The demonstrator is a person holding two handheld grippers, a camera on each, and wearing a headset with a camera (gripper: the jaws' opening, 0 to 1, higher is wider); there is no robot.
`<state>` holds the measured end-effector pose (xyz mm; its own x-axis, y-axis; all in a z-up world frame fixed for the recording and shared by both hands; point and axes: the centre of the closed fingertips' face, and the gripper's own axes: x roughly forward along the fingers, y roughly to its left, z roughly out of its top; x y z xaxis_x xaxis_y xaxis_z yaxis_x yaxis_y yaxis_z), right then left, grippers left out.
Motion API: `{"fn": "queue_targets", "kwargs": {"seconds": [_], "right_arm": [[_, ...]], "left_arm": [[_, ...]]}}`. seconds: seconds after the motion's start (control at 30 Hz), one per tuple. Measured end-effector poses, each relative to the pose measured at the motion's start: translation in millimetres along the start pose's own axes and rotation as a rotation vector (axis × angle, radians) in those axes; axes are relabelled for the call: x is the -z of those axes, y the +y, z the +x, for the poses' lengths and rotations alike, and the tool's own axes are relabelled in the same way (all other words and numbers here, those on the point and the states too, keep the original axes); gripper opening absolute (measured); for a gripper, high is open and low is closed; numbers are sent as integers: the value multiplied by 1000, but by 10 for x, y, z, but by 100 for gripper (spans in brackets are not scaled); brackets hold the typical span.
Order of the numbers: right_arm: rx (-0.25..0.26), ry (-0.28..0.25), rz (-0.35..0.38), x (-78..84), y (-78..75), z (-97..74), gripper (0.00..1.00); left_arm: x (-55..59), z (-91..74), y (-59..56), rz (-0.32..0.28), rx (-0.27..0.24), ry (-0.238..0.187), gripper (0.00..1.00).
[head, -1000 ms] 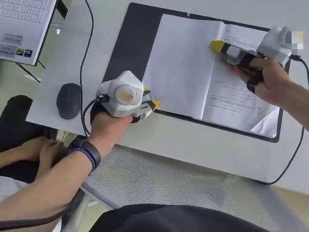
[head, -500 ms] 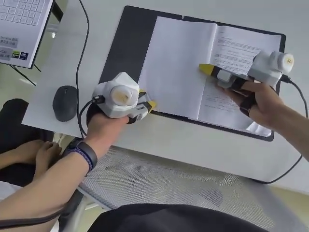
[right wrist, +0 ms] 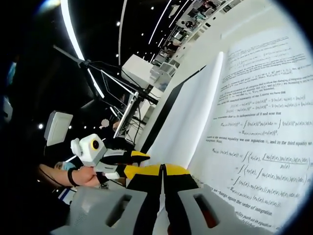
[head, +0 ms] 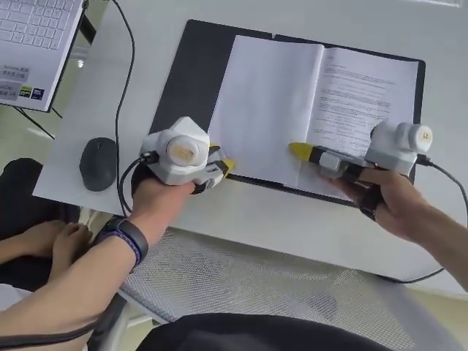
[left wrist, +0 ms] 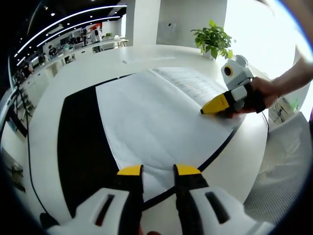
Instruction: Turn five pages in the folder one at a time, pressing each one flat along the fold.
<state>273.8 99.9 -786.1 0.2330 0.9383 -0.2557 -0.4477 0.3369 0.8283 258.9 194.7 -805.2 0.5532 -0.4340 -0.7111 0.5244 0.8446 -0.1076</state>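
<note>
Workbench, white, carries a black folder lying open before the person, a blank page spread on its left half and a printed page of text and equations on its right. A laptop sits at the far left corner of the bench, a dark mouse just off the folder's near left side. The right gripper points across the printed page with its yellow jaws closed together on nothing, its tip down on the paper at the near end of the fold, just on the blank page's side of it. The left gripper sits at the blank page's near left corner, by the folder's front edge, its jaws a little apart and empty; whether it touches the paper cannot be told. The step in hand looks to be the pressing of a turned page flat, with the stroke almost at the bottom of the fold. The count of pages turned cannot be read from the scene. The next move would call for the right gripper to lift, reach the printed page's outer edge, part its jaws and pinch one sheet alone before carrying it over to the left
</note>
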Motion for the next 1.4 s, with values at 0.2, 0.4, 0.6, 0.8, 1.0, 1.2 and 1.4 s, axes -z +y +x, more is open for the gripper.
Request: {"fn": "queue_targets", "kwargs": {"seconds": [0.2,0.4,0.6,0.8,1.0,1.2,1.4], "right_arm": [[-1,52,-27,157,89,-27,0],[3,69,-29,222,112,-60,0],[12,68,-19,231,103,-69,0],[21,74,-19,226,92,-73,0],[35,75,-20,222,97,-83,0],[37,66,-23,192,149,-158,6],[35,17,-45,42,225,-294,14]], "left_arm": [[-3,-9,-8,2,1,-2,23],[-4,-14,-14,3,1,-6,23],[-1,-5,-10,6,3,-7,23],[9,23,6,10,3,-7,23],[12,38,18,12,5,-2,23],[9,44,22,5,8,-2,23],[3,47,-16,0,29,14,27]]}}
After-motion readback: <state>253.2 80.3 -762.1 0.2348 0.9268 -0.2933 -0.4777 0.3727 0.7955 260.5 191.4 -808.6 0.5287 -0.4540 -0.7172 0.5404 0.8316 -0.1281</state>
